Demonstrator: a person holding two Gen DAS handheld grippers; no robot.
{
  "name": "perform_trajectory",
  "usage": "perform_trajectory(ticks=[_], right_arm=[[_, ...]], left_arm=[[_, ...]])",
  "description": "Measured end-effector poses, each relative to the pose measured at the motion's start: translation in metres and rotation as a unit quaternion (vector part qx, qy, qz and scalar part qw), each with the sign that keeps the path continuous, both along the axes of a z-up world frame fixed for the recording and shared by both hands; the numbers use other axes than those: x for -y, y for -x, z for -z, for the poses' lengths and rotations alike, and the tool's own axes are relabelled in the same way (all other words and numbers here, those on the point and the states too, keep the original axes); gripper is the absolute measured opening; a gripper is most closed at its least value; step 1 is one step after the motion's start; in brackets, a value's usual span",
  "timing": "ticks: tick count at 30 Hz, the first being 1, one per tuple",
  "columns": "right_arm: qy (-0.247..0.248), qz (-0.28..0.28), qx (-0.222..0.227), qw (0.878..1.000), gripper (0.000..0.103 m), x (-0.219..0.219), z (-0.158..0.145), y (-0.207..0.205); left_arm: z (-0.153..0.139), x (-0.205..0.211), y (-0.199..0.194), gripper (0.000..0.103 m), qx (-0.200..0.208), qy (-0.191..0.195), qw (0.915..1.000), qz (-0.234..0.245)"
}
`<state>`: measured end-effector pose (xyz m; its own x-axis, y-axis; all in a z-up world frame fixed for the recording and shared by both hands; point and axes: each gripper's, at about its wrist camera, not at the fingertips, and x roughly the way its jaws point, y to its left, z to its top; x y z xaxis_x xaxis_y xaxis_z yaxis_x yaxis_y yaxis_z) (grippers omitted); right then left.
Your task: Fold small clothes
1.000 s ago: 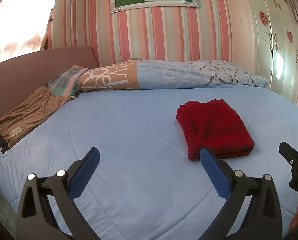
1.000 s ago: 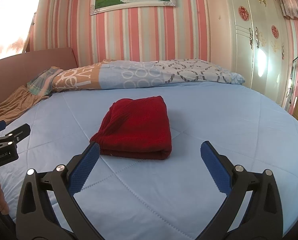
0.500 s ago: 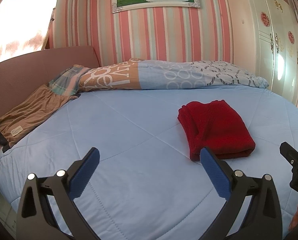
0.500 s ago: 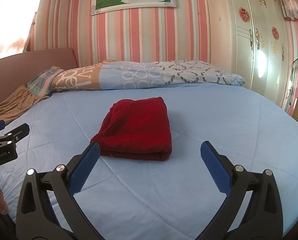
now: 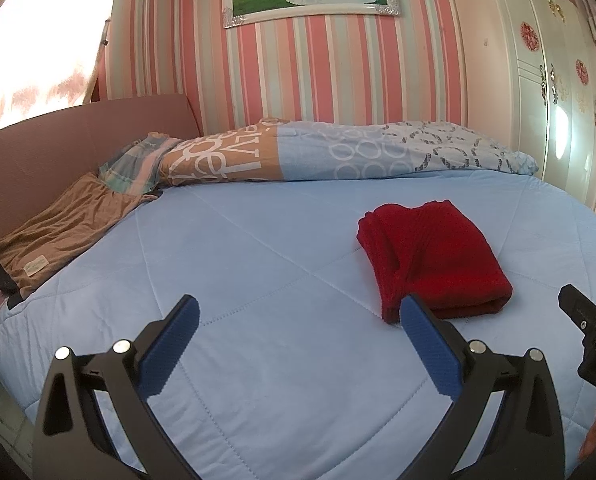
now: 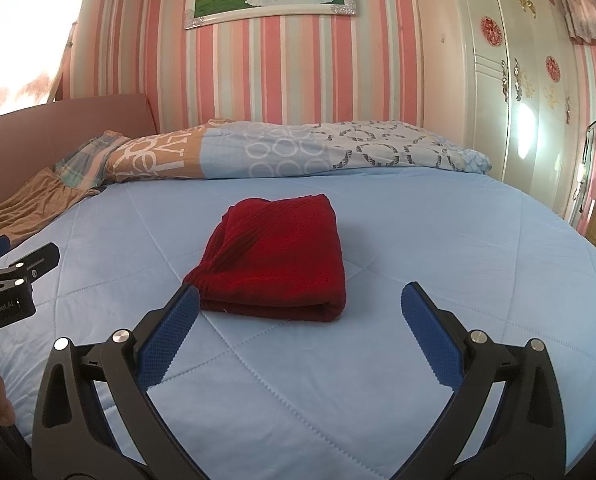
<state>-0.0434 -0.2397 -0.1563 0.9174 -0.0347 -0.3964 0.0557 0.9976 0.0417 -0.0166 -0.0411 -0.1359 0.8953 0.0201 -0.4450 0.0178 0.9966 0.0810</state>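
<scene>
Although almost nothing has shifted over the last second beyond a slight drift of both views, we read that stillness as meaningful: our left gripper [image 5: 298, 316] hangs over the bare blue bed [image 5: 238, 264] with its jaws wide and empty, well apart from the brown garment [image 5: 58, 236] lying at the bed's left edge. To its right the red cloth [image 6: 274, 256] sits folded in a neat block mid-bed, and our right gripper [image 6: 299, 306], jaws equally wide and empty, hovers just short of its near edge, so we judge this piece finished.
</scene>
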Motion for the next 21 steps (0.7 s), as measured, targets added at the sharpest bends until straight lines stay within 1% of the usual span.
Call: perform_trajectory(ticks=[3,6,10,14,21], right_arm=[[0.002,-0.001,0.000,1.000,0.100,0.0001,0.0002,-0.0001],[0.002,-0.001,0.000,1.000,0.100,-0.0004,0.0001,-0.0007],[0.002,-0.001,-0.001,1.000,0.100,-0.0007,0.0002,-0.0007],[0.002,-0.001,-0.001,1.000,0.100,-0.0006,0.0001,-0.0008],[0.002,-0.001,0.000,1.000,0.100,0.0009,0.0011,-0.0012]], left_arm=[[0.0000,0.0002,-0.0002,0.101,0.000,-0.003,1.0000,-0.001],[-0.0007,0.0021,0.0022,0.101,0.007,-0.016,0.9998,-0.006],[-0.0015,0.0049,0.0039,0.101,0.011,-0.023,0.9997,-0.003],[-0.0018,0.0045,0.0041,0.101,0.010,-0.020,0.9997,-0.006],[-0.0024,0.0028,0.0032,0.101,0.005,-0.011,0.9999,0.003]])
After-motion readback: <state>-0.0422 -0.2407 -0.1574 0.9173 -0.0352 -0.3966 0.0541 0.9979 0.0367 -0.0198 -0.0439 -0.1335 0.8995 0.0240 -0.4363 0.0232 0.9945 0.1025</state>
